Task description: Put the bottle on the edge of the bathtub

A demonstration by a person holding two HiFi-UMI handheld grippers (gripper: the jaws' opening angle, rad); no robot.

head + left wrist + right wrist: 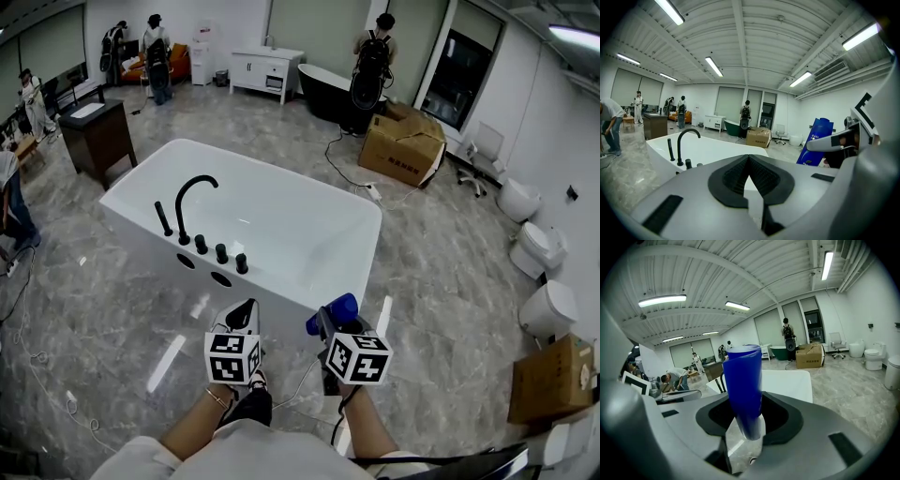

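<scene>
The right tongs (746, 425) stand partly open, clamped on the blue bottle (743, 385), which sticks up from between their pads. The left tongs (749, 157), just beside them, are closed tip to tip on nothing. The white bathtub (361, 214) lies ahead of both tongs, with the bottle held short of its near edge.

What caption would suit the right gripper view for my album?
Right claw grips a blue bottle, with the white bathtub just ahead.

i'm seeing grey marble floor (441, 281): bathtub (281, 180) sits mid-scene, cardboard box (403, 145) far right, toilets (539, 248) along the right.
</scene>
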